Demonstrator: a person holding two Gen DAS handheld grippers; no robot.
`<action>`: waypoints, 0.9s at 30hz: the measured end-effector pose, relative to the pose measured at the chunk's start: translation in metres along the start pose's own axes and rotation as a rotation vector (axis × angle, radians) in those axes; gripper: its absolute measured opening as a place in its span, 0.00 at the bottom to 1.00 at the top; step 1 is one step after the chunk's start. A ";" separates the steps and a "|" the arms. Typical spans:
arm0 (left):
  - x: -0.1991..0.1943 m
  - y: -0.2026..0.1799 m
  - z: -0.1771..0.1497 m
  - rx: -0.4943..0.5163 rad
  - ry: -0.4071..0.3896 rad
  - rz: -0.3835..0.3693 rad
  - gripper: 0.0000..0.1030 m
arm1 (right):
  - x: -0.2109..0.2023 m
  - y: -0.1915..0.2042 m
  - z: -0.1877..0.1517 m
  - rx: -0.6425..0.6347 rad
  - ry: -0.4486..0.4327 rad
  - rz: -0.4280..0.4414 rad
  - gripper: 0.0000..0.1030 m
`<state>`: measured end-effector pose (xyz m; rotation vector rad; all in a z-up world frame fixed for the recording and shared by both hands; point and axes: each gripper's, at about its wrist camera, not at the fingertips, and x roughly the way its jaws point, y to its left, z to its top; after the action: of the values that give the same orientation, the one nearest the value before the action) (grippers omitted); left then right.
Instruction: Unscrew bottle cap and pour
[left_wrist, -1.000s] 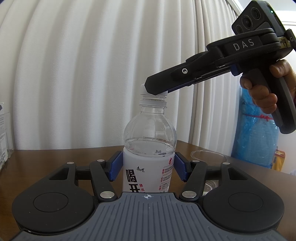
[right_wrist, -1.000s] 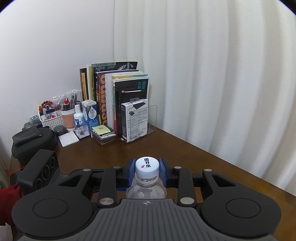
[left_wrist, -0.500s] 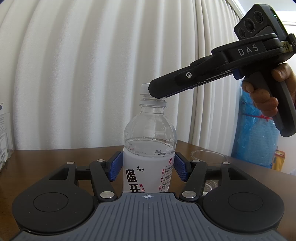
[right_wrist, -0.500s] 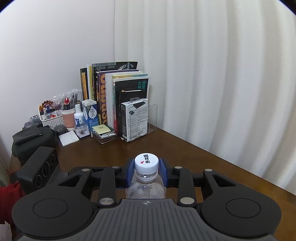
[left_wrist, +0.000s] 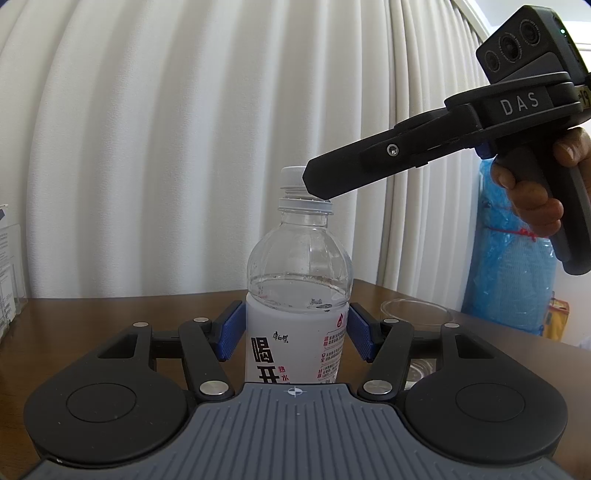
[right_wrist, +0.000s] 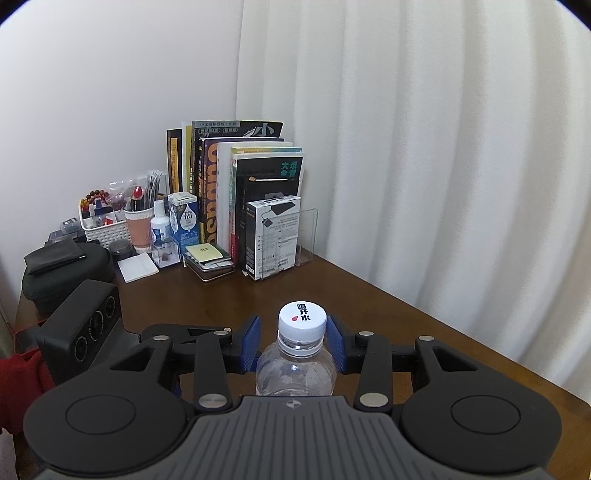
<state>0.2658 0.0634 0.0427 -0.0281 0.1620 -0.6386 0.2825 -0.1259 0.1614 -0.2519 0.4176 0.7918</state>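
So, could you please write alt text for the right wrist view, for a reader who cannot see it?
A clear plastic water bottle with a white screw cap stands between the blue pads of the right gripper, which flank the cap with small gaps. Behind, on the brown wooden desk, stands a row of upright books.

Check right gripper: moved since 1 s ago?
Yes. The right gripper has risen and drawn back against the bottle: its pads, earlier clamping the cap, now stand apart.
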 end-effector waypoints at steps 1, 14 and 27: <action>0.000 0.000 0.000 0.000 0.000 0.000 0.58 | 0.000 0.000 -0.001 -0.001 0.000 -0.001 0.42; -0.001 -0.001 0.000 0.001 0.001 0.004 0.58 | -0.007 0.007 -0.006 -0.018 -0.001 0.002 0.44; -0.003 -0.005 0.000 0.001 0.003 0.004 0.58 | 0.006 0.002 -0.002 -0.001 -0.016 -0.016 0.48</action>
<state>0.2609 0.0610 0.0436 -0.0256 0.1645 -0.6350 0.2847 -0.1214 0.1568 -0.2489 0.3995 0.7775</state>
